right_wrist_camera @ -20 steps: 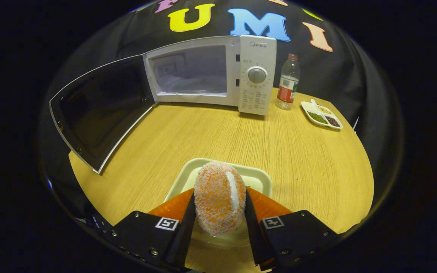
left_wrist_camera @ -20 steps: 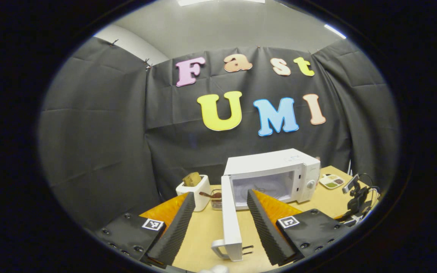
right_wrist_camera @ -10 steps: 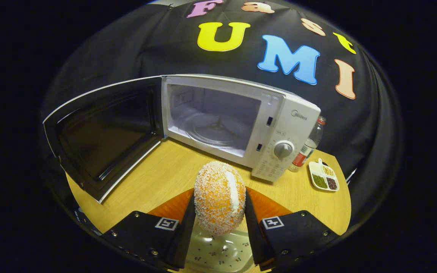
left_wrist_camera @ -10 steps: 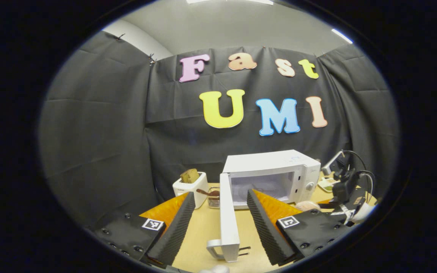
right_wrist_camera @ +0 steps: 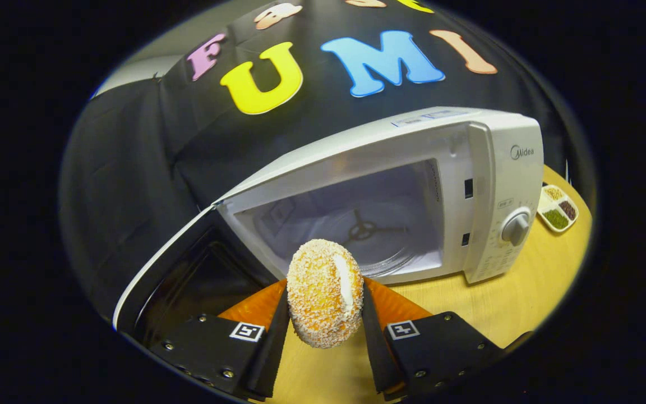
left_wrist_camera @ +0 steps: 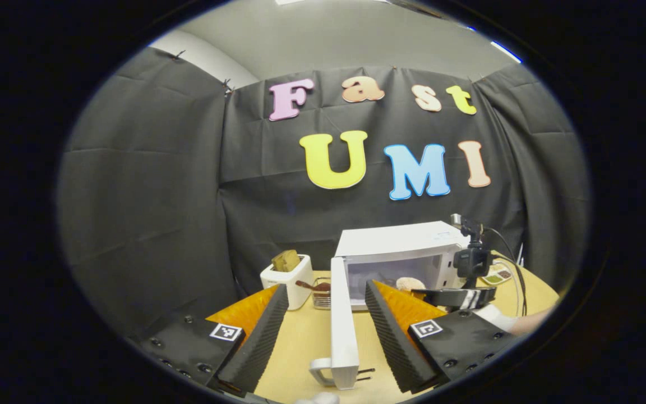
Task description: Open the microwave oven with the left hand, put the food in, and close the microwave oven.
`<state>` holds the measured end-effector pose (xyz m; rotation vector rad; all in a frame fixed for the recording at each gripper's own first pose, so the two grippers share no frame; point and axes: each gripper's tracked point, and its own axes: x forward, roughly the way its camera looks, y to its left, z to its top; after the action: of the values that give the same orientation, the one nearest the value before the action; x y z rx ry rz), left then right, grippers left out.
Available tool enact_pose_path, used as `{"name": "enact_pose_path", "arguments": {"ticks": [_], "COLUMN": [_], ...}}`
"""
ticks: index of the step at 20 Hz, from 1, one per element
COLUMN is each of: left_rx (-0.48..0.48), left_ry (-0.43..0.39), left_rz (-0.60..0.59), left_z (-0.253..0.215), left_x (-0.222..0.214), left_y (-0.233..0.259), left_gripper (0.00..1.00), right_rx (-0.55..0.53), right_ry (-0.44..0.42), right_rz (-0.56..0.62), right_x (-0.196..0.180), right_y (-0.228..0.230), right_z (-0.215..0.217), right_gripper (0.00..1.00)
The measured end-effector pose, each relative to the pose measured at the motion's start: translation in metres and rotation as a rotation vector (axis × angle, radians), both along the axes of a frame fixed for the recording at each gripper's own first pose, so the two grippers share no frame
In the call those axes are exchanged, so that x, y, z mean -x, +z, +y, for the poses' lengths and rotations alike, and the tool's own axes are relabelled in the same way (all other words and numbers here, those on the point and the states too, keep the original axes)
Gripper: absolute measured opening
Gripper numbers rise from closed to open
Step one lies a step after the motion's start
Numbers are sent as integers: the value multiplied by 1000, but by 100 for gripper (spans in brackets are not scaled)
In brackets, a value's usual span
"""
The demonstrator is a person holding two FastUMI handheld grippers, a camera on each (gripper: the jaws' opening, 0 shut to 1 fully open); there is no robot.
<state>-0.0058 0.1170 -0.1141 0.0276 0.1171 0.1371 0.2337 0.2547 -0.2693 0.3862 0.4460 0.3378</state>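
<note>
In the left gripper view, the left gripper (left_wrist_camera: 320,331) stands released, its two fingers spread wide with the free edge of the microwave door (left_wrist_camera: 341,320) between them, touching neither as far as can be told. The door is swung fully out from the microwave oven (left_wrist_camera: 398,252), its handle (left_wrist_camera: 323,371) nearest the camera. So the opening step looks done. Farther off, by the oven's mouth, the right gripper (left_wrist_camera: 429,287) carries the crumbed bun (left_wrist_camera: 410,283) toward the cavity. A white toaster (left_wrist_camera: 286,280) with a slice in it stands on the wooden table (left_wrist_camera: 300,342) to the left of the oven, near the back edge.

In the right gripper view, the right gripper (right_wrist_camera: 323,331) is clenched on the crumbed bun (right_wrist_camera: 325,300), one finger pressed to each side (a pale stripe runs down its front). The bun hangs in the air just before the open cavity, not yet inside; the glass turntable (right_wrist_camera: 365,238) behind it is bare. The open door (right_wrist_camera: 188,269) lies to the left, and a divided dish of seasonings (right_wrist_camera: 558,209) sits near the table's far right edge.

By my reading the task is about halfway: what remains is setting the bun on the turntable, letting go, drawing back, and shutting the door with the left hand.
</note>
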Motion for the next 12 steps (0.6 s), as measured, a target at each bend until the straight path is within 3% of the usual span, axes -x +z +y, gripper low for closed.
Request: {"name": "enact_pose_path", "arguments": {"ticks": [4,8,9,12], "left_rx": [1,-5,-5,0], "left_ry": [-2,11,15,35], "left_rz": [10,37,42,51], "left_z": [4,14,16,25], "left_x": [-17,-23,-24,-25], "left_y": [-3,-18,-20,-28], "left_gripper": [94,90,94,89], "right_rx": [-151,-231,-242,-214], "right_ry": [-163,-329,-357,-441], "right_rz": [7,-18,-9,2], "right_x": [-51,-87,-94,-113], "right_y": [-6,-13,-18,-39], "right_z": [0,-13,-13,-15], "right_gripper": [65,65,65,64]}}
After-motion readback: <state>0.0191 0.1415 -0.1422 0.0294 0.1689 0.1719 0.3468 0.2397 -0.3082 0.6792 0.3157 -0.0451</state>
